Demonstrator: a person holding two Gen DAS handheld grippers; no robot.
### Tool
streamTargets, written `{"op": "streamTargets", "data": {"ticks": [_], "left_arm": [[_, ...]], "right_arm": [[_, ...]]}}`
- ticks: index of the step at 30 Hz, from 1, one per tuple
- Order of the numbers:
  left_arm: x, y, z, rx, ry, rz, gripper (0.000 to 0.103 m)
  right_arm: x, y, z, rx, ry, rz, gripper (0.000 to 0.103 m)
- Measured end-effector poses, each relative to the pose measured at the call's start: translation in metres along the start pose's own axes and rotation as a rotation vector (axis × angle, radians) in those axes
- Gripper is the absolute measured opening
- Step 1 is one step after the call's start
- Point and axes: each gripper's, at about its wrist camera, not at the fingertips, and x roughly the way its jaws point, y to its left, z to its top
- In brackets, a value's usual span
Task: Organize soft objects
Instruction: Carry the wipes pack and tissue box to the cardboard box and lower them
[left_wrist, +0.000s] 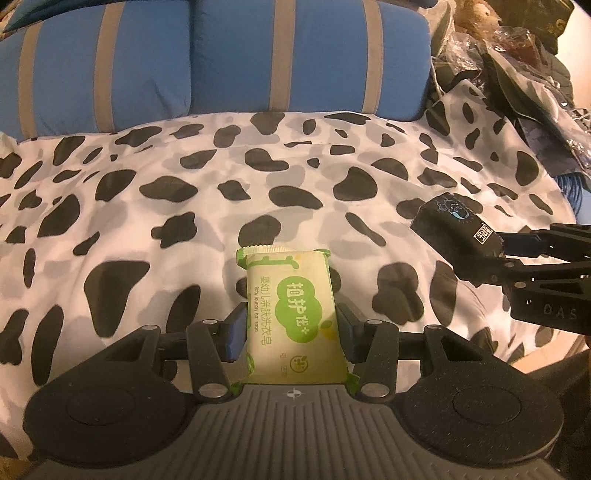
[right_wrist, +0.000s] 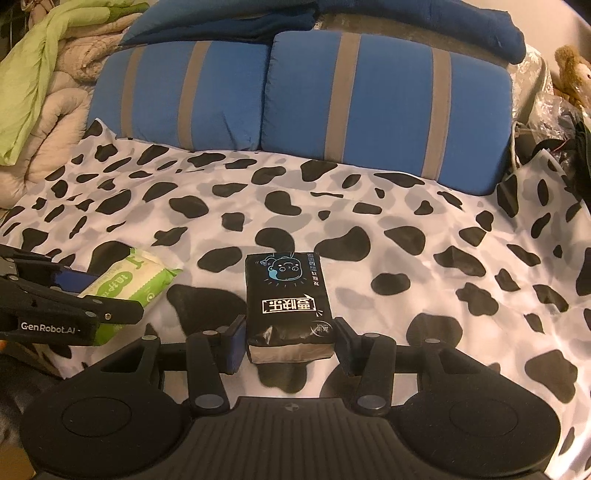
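My left gripper (left_wrist: 291, 326) is shut on a pale green and cream pack of laundry bar soap (left_wrist: 291, 306), its pads pressing on the pack's long sides. The same soap pack (right_wrist: 129, 282) shows at the left of the right wrist view, in the left gripper (right_wrist: 88, 291). My right gripper (right_wrist: 290, 343) is shut on a black tissue pack (right_wrist: 288, 295) with a blue cartoon face. That tissue pack (left_wrist: 452, 223) and the right gripper (left_wrist: 498, 251) appear at the right edge of the left wrist view. Both packs hang just over the cow-print bedspread (right_wrist: 406, 221).
Two blue pillows with grey stripes (right_wrist: 369, 96) lie along the back of the bed, with a navy blanket (right_wrist: 461, 26) behind them. A beige quilt and green cloth (right_wrist: 44, 74) are heaped at the back left. Dark bags and a plush toy (right_wrist: 572, 74) crowd the back right.
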Motion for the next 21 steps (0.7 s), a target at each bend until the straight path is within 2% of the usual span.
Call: {"op": "streamTargets", "data": {"ticks": [21], "left_arm": [[-0.031, -0.013, -0.032, -0.011, -0.001, 0.01, 0.048]], "right_arm": [[-0.046, 0.023, -0.034, 0.027, 0.021, 0.004, 0.051]]}}
